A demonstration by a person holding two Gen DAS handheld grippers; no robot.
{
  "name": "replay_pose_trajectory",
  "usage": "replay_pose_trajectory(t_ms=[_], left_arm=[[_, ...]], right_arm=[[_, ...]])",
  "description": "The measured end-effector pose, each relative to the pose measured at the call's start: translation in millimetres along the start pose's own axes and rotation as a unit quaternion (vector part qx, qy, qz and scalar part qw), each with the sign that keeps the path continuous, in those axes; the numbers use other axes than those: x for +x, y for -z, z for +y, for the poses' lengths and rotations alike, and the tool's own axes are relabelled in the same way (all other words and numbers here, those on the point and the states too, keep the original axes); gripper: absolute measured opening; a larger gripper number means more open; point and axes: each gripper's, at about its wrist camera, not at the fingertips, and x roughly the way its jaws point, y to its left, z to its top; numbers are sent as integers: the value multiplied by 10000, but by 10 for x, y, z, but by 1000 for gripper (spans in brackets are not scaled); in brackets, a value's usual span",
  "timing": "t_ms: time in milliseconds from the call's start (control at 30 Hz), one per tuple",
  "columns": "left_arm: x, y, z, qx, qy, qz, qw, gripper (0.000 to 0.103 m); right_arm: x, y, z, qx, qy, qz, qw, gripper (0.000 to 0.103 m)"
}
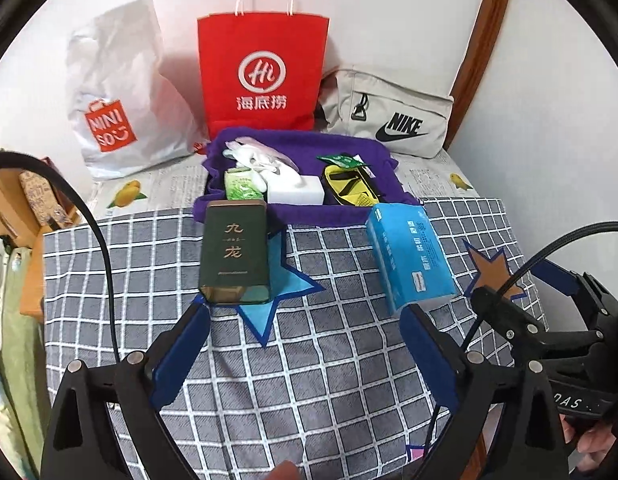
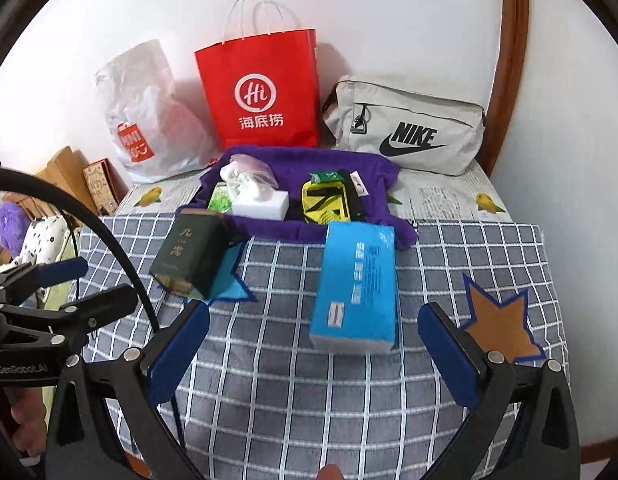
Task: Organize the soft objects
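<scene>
Both tools, left tool [image 1: 305,332] and right tool [image 2: 313,328], hang spread and empty over the checked surface [image 2: 349,400]; your blue tissue pack [image 2: 355,284] lies just ahead of the right one. It looks light and squashy, so pinch its long sides mid-length, gently

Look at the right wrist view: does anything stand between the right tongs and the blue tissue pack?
Nothing visible does. The right tongs stand open with the blue plastic-wrapped tissue pack directly ahead, lying on the grey checked cloth. The dark green rectangular tin lies off to the left.
</scene>
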Motion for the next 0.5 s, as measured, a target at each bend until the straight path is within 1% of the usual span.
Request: replay_pose_trajectory(t_ms=[133,233,300,367,400,433,500], left_arm=[[-172,118,-47,-48,-119,-107,9999,96],[-283,186,-113,0,-32,-177,9998,98],[-359,222,-172,53,22,-235,9997,98],[-436,241,-209,86,-18,-358,9993,98],[-479,252,-204,33,-37,-450,9990,100],[-503,258,-204,10,-53,-449,9990,102],[-542,263,-206,43,-61,-431,9990,102]], right_arm=[[-156,114,4,38,39,-98,9999,103],[-225,172,-17,121,46,-102,9999,103],[-273,204,-4,96,131,-128,9998,103],[-302,223,5,91,197,-132,9997,103],[-336,235,0,102,152,-159,9997,103],[-365,241,-16,137,91,-186,9997,103],[-415,254,-37,196,1,-171,9997,103]])
